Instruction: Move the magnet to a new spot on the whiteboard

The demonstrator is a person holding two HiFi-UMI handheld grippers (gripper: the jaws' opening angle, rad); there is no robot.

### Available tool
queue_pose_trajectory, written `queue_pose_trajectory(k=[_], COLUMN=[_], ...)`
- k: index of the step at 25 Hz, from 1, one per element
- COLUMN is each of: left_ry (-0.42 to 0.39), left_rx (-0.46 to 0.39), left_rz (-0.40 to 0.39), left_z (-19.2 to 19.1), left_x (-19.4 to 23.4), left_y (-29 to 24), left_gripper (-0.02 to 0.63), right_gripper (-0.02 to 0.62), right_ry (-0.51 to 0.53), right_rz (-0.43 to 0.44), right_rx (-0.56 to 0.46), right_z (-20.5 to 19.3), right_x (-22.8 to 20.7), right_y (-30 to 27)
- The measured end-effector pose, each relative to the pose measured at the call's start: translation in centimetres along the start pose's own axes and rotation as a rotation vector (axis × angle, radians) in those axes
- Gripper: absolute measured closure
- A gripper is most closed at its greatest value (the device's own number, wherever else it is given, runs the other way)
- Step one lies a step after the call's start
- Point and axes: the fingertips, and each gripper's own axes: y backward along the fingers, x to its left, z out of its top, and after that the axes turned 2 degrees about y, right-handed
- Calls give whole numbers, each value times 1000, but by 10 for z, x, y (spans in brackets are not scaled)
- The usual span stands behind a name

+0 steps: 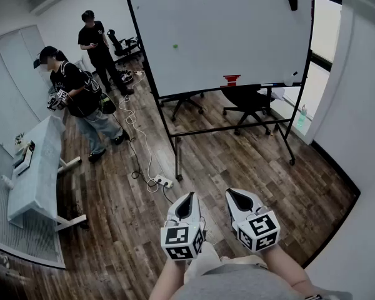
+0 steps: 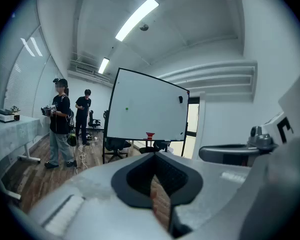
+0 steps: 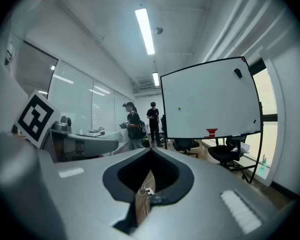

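**A:** Where is the magnet sitting relative to the tools?

**B:** I am taking the small green magnet (image 1: 174, 45) to be the one meant. It is clinging to the whiteboard (image 1: 237, 36), left of the board's middle. In the head view it is lying at almost 12 o'clock from the left gripper (image 1: 187, 196) and at about 11 o'clock from the right gripper (image 1: 237, 194). Both are hanging low by the person's lap, well apart from the board across the wooden floor.

**A:** So which hand is looking better placed?

**B:** I am judging the left one, since the magnet is lining up nearly straight ahead of it. The right would be reaching across.

**A:** Are the jaws holding anything?

**B:** No. In each gripper view the two jaws are pressing together at the tips with nothing between them, so they are needing to part before any pinch.

**A:** Any long axis to line up with?

**B:** It is showing only as a round dot, too small to tell.

**A:** Anything else on the board?

**B:** A black block (image 1: 292, 2) is sitting near the 2 o'clock corner.
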Motion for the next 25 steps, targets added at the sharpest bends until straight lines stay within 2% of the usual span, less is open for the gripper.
queue_pose_trajectory(k=[13,19,25], left_ry=[54,53,75], left_rx=[-21,-1,-2], left_rz=[15,31,41], left_z=[-8,-9,-10], left_x=[-6,-2,12], left_y=[7,3,-15], left_gripper=[601,601,601], right_gripper=[598,598,597], right_ry=[10,-86,-65], right_rz=[17,13,15], right_rx=[23,-5,11], right_z=[-13,-9,-12], right_x=[-2,-10,-17], right_y=[15,5,-12])
